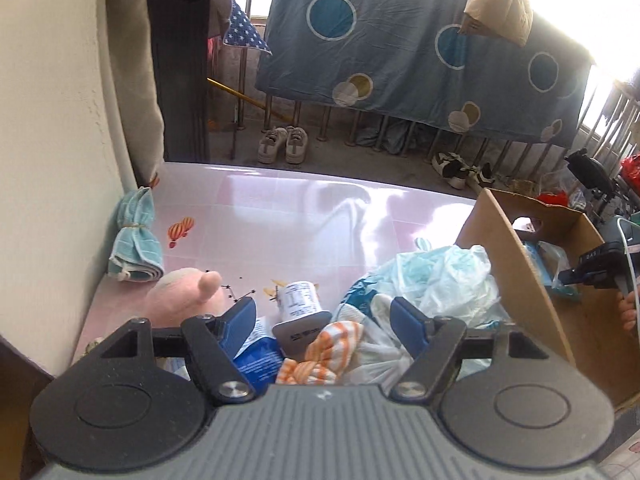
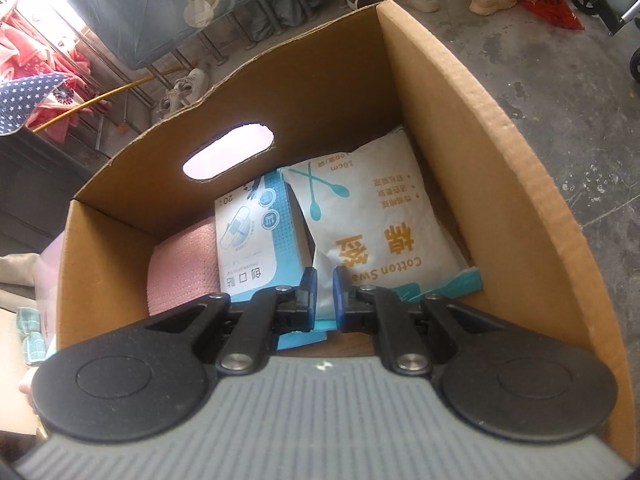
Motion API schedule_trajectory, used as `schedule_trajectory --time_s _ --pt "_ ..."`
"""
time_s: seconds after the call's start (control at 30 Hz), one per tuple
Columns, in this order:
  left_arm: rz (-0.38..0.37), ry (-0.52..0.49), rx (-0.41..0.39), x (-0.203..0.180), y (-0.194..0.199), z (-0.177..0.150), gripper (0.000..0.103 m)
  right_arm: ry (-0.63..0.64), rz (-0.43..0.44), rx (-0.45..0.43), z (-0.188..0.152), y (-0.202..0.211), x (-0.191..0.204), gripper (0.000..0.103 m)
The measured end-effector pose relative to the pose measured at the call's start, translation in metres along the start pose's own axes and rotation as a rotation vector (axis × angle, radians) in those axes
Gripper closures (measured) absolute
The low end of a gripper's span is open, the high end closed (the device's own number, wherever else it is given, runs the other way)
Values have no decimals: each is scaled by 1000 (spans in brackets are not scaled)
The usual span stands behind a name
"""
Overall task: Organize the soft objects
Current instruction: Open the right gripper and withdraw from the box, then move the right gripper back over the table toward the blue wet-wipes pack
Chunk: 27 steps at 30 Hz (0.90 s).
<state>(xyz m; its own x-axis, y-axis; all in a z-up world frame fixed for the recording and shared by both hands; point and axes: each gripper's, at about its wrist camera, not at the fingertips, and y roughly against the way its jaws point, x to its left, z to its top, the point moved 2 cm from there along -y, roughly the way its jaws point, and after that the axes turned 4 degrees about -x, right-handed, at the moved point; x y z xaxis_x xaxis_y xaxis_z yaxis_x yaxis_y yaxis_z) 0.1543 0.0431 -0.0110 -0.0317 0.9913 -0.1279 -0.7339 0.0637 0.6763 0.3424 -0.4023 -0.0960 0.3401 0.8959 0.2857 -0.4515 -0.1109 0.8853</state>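
The left gripper (image 1: 323, 316) stands with its blue-padded fingers spread wide and nothing between them, above a heap of soft items at the near edge of the glossy pink tiled tabletop (image 1: 280, 208). Directly under the gap lie an orange-and-white striped cloth (image 1: 320, 350), crumpled and loosely folded, and a white squeeze tube with a grey flat cap (image 1: 302, 312) lying cap toward the camera. Left of these sits a pink plush toy (image 1: 182, 298) with a stubby limb sticking up; a blue printed packet (image 1: 260, 356) shows beneath the left finger. Right of the heap lies a crumpled translucent white plastic bag (image 1: 444, 280), touching the wall of the open brown cardboard box (image 1: 516, 264). A light-blue towel roll tied with a band (image 1: 134, 236) rests against the cream wall, well apart from the heap. The right gripper (image 2: 325, 280) hangs inside the box, its fingers narrowed to a slim gap; whether they pinch anything cannot be determined from this view. Inside the box lie a white cotton-swab pouch with teal trim (image 2: 384, 224), a blue-and-white adhesive-bandage carton (image 2: 256, 236) leaning beside it, and a pink textured roll (image 2: 182, 272) against the left wall.
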Motion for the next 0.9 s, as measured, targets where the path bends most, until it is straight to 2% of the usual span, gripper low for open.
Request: schedule_trajectory --time_s 0.1,0.2,0.37,0.53,0.67,0.9 --pt "36 -21 -18 11 14 -12 24 6 -4 -6 -4 -1 4 93" --pt "60 -55 -33 15 24 -22 22 -18 39 -17 -7 12 6 92" --pt "107 -92 -71 25 44 -38 20 -24 110 -58 -12 56 9 78" --pt "142 -112 -99 39 62 -55 19 -20 207 -102 -28 112 22 75" --pt "164 -116 -105 50 75 -71 19 14 295 -113 -47 150 46 74" --pt "171 -97 -117 65 100 -96 19 67 508 -88 -95 192 116 72"
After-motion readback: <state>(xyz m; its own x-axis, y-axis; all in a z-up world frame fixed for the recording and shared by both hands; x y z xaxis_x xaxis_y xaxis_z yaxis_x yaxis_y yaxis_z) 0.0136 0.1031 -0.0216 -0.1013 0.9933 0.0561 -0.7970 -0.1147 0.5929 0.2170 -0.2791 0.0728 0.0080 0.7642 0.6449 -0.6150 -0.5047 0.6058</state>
